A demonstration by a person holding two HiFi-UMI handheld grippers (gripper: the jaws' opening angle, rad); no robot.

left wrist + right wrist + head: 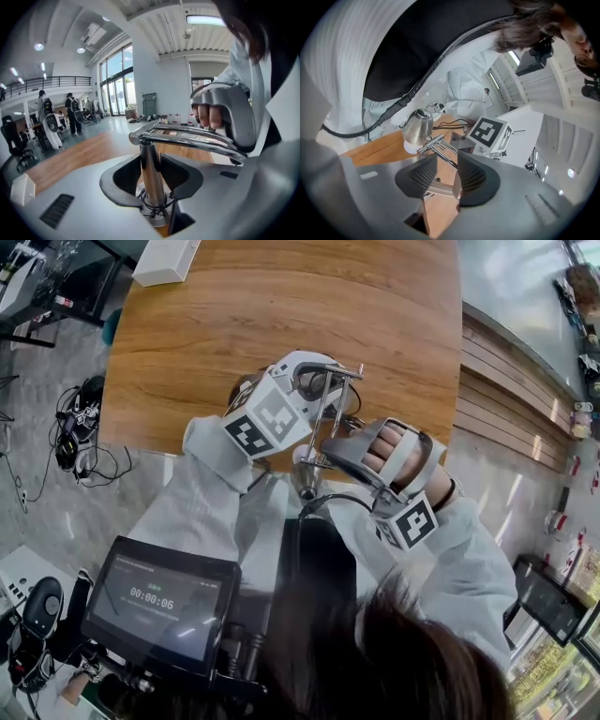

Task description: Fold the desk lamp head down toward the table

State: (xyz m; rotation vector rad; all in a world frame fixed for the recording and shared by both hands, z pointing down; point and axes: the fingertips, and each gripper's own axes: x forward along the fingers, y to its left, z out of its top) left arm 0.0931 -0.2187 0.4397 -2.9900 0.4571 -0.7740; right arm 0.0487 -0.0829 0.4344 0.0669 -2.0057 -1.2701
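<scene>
A chrome desk lamp stands at the near edge of the wooden table. Its upright post sits between the pads of my left gripper, which is shut on it just above the base. From the post's top, twin chrome rods run back to the bell-shaped lamp head, which hangs low by the table edge. My right gripper is open, with the rods passing between its pads untouched. The lamp head lies just beyond these pads. In the head view, the left gripper and right gripper face each other.
A white box lies at the table's far left corner. A tablet with a timer is mounted below my view. Cables lie on the floor to the left. A black cord runs from the lamp. People stand far off.
</scene>
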